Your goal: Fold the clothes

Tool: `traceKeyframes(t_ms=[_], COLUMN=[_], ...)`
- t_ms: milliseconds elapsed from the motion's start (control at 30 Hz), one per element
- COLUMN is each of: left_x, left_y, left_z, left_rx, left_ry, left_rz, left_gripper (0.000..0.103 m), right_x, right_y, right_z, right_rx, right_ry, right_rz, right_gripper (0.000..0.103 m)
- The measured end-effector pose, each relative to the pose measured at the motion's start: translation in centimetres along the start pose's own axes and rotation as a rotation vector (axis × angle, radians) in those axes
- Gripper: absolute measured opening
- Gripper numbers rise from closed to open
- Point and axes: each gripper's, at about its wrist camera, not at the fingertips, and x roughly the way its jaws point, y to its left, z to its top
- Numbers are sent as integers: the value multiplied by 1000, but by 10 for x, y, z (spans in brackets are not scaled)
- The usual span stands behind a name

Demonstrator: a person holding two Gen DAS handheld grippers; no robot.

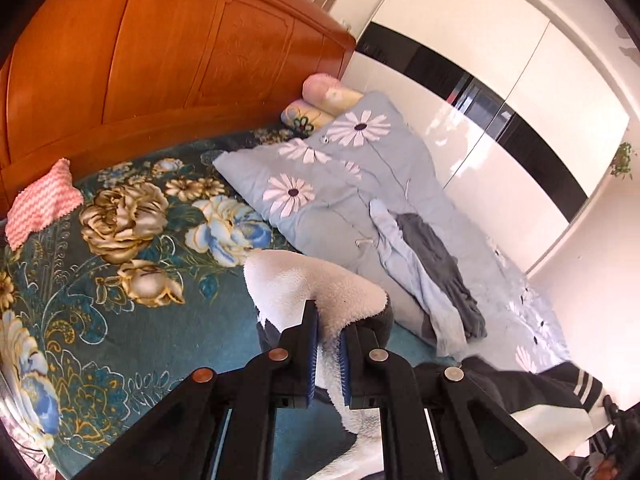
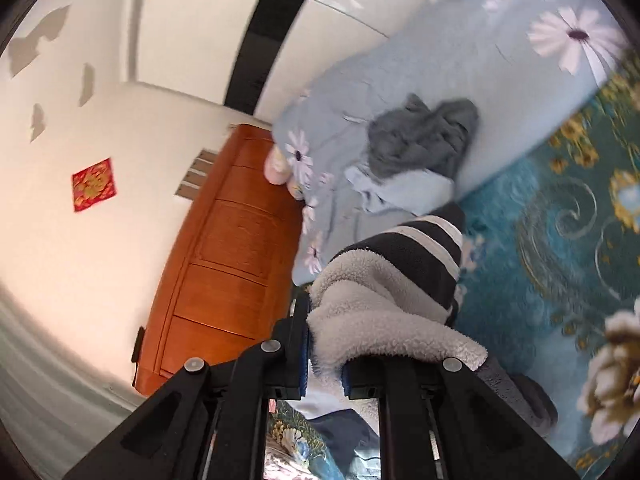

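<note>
Both grippers, left gripper (image 1: 328,322) and right gripper (image 2: 326,344), clamp the fleece-lined jacket (image 2: 384,292); thick pile may slip free at lower frame centre

Left gripper (image 1: 327,322) clamped on white fleece lining of a dark jacket (image 1: 316,280), held above teal floral bedspread (image 1: 120,240). Far right: light-blue daisy quilt (image 1: 340,168) with blue and grey clothes (image 1: 424,264) on it. Pink knit cloth (image 1: 42,200) far left, beside orange wooden headboard (image 1: 160,48). White wardrobe (image 1: 500,80) at right.
</note>
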Motion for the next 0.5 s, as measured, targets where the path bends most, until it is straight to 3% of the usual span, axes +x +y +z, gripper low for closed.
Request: traceKeyframes(t_ms=[67, 233, 300, 367, 500], left_x=[-3, 45, 54, 52, 44], left_y=[22, 102, 122, 138, 149], left_z=[-22, -128, -167, -193, -205], left_rx=[-34, -206, -253, -326, -399], left_ry=[27, 328, 411, 428, 413], left_rz=[35, 184, 226, 222, 185], left_gripper=[10, 10, 10, 10, 13], right_x=[-19, -41, -45, -50, -56], right_y=[4, -102, -151, -186, -203], right_z=[-1, -62, -97, -127, -145], right_rx=[-60, 171, 298, 415, 490], right_ry=[-50, 33, 103, 148, 179], right_rz=[22, -166, -292, -365, -380], right_gripper=[13, 13, 13, 13, 13])
